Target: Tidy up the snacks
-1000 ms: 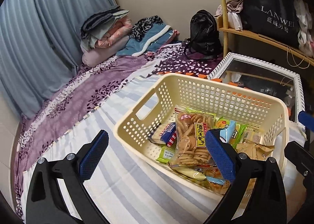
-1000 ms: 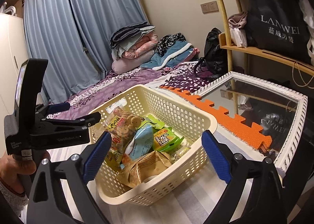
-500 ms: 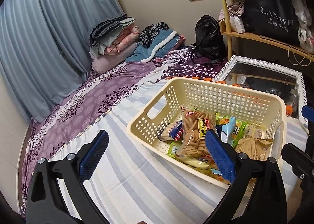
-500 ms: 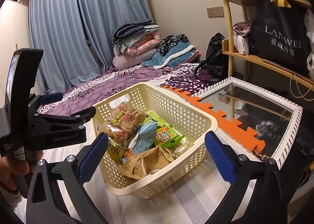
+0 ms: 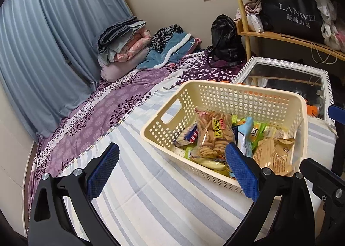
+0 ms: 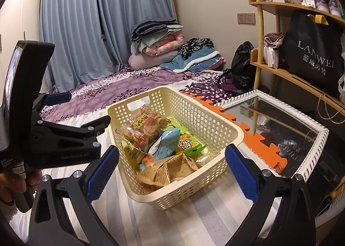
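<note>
A cream perforated basket [image 5: 163, 120] [image 6: 215, 116] stands on the striped sheet, holding several snack packs. Among them are a clear bag of round crackers [image 5: 212, 138] [image 6: 144, 126], a light blue packet [image 6: 166, 144], a green packet [image 6: 188, 144] and a brown paper bag [image 5: 271, 155] [image 6: 170, 170]. My left gripper [image 5: 172, 170] is open just short of the basket's near left side, with nothing between its fingers. My right gripper [image 6: 172, 172] is open before the basket's near end and also holds nothing. The left gripper [image 6: 84, 109], held by a hand [image 6: 13, 183], shows to the basket's left.
A white-framed mirror [image 6: 317, 138] lies right of the basket on an orange foam mat [image 6: 256, 140]. A wooden shelf [image 6: 301, 79] with a black bag stands behind it. A black backpack [image 5: 224, 38] and folded bedding [image 5: 125, 41] sit on the purple cover by the curtain.
Both grippers have drawn back from the basket, which now looks smaller and farther in both views. The right gripper's fingers have spread slightly wider.
</note>
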A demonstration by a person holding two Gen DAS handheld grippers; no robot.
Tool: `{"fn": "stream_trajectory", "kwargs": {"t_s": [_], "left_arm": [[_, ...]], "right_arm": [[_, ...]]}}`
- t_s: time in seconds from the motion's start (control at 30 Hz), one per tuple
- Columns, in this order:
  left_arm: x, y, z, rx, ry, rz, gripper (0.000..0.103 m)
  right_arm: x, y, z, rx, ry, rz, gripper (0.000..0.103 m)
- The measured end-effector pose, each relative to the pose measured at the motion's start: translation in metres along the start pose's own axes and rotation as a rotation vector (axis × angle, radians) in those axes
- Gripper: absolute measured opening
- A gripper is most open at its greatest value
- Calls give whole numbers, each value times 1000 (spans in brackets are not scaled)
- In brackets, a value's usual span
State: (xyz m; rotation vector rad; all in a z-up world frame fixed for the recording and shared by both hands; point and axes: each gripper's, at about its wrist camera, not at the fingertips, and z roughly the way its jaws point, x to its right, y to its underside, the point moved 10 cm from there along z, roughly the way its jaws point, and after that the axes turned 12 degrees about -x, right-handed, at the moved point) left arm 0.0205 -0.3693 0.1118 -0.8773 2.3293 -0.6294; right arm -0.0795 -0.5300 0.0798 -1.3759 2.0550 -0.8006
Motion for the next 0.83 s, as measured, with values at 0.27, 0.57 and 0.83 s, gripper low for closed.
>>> {"fn": "stream_trajectory", "kwargs": {"t_s": [0.27, 0.57, 0.83], "left_arm": [[7, 5, -11, 33, 4, 16, 100], [4, 17, -19, 39, -3, 9, 100], [-15, 50, -16, -26, 24, -73, 100]], "right_arm": [[2, 6, -5, -9, 18, -8, 98], [-8, 10, -9, -21, 19, -33, 98], [-33, 16, -10, -37, 3, -83, 98]]}}
